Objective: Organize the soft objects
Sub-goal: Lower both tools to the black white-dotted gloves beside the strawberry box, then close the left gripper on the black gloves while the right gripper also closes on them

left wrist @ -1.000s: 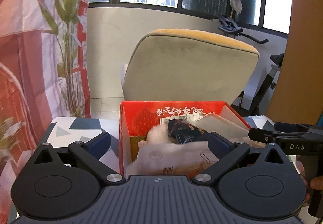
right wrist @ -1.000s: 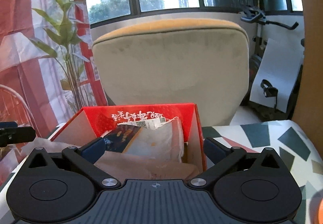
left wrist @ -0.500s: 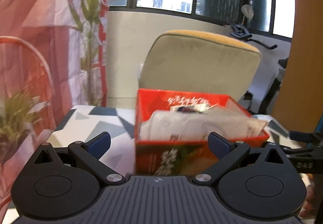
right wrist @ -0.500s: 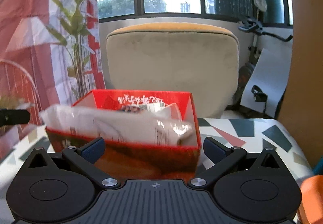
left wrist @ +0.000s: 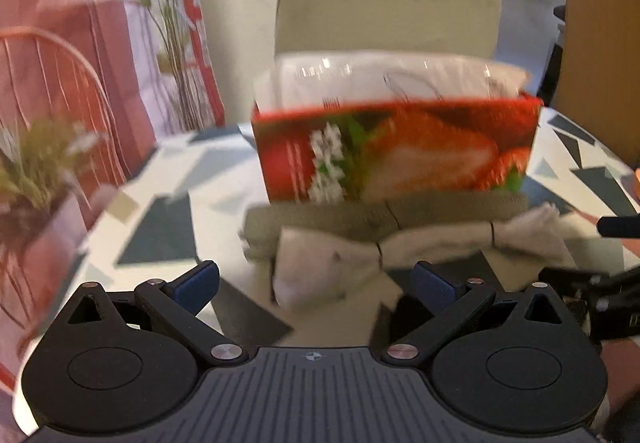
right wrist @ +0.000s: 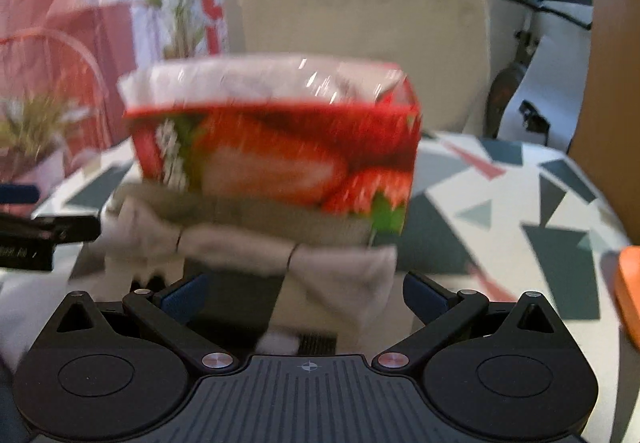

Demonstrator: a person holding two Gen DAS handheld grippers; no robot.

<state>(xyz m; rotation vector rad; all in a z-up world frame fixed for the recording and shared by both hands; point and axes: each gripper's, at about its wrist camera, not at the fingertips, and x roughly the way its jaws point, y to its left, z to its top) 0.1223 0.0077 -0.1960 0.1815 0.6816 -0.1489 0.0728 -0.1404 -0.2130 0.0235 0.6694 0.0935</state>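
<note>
Though blurred: one red strawberry box (left wrist: pixel 396 151) on patterned table (left wrist: pixel 160 227), long axis left-right, printed side toward cameras, clear bag (left wrist: pixel 384 77) protruding above. One pale cloth bundle (left wrist: pixel 376 243) touching box front, lying crosswise. Left gripper (left wrist: pixel 316 283), right gripper (right wrist: pixel 304 291): both spread, empty.

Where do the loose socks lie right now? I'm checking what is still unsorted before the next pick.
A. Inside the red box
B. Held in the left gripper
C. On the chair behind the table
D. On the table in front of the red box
D: the socks lie on the patterned table, in front of the strawberry-printed red box, beyond both open grippers.
</note>
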